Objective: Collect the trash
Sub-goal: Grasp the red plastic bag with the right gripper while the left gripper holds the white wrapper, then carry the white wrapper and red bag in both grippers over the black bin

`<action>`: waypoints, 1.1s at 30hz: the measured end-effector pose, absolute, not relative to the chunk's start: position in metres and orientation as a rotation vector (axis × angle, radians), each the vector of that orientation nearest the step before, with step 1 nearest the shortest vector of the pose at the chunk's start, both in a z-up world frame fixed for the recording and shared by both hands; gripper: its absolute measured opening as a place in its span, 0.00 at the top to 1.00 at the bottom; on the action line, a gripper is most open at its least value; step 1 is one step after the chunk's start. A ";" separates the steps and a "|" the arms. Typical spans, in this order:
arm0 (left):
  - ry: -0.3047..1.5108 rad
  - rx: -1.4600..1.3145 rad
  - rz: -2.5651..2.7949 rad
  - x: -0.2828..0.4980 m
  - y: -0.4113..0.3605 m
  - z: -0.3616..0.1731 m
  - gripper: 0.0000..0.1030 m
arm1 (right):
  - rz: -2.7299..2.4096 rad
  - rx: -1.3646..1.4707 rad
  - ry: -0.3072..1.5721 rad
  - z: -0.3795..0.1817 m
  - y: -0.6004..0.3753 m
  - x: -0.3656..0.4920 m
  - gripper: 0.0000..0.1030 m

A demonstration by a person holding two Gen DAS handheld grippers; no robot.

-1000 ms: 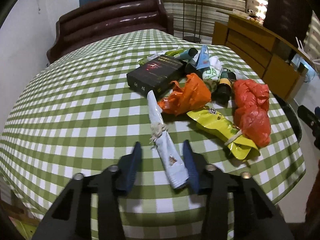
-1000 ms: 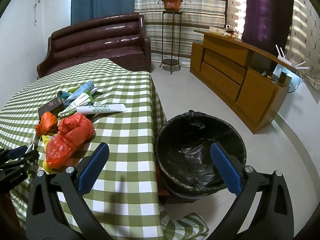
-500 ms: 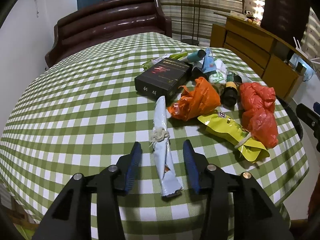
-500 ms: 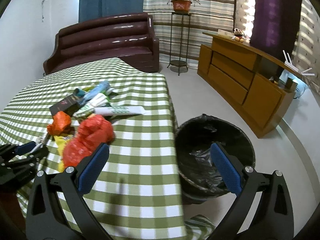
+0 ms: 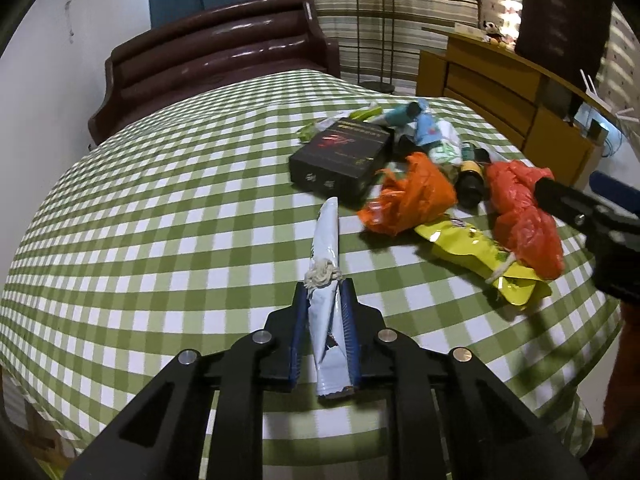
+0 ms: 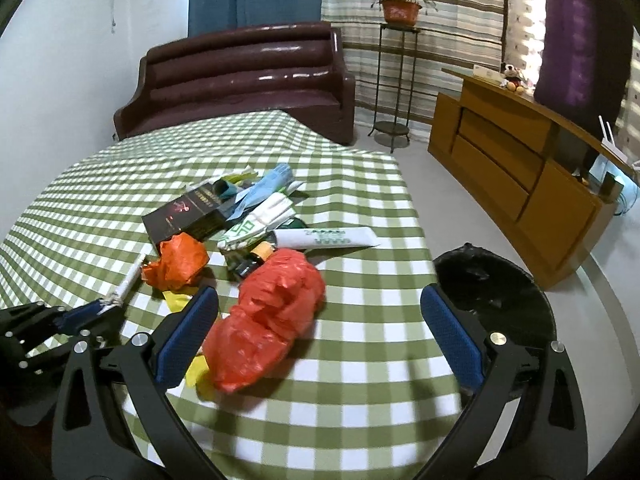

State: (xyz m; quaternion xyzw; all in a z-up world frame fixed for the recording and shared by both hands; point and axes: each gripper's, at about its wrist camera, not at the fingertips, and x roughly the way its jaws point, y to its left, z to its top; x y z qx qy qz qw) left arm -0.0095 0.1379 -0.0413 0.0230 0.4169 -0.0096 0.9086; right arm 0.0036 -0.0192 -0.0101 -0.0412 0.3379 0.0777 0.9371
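Right of the spread right gripper (image 6: 318,334) fingers, the black-lined trash bin (image 6: 500,284) stands beside the worktop (image 6: 360,360). The red bag (image 6: 272,316) lies between them. The left gripper (image 5: 325,300) fingers are closing on the pale blue wrapper (image 5: 326,240).

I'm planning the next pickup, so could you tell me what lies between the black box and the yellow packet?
The crumpled orange bag lies between the black box and the yellow packet, clearest in the left wrist view.
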 end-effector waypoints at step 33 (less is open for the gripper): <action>0.757 -0.003 -0.026 -0.019 0.133 -0.005 0.82 | 0.195 -0.080 0.721 -0.015 -0.052 -0.018 0.69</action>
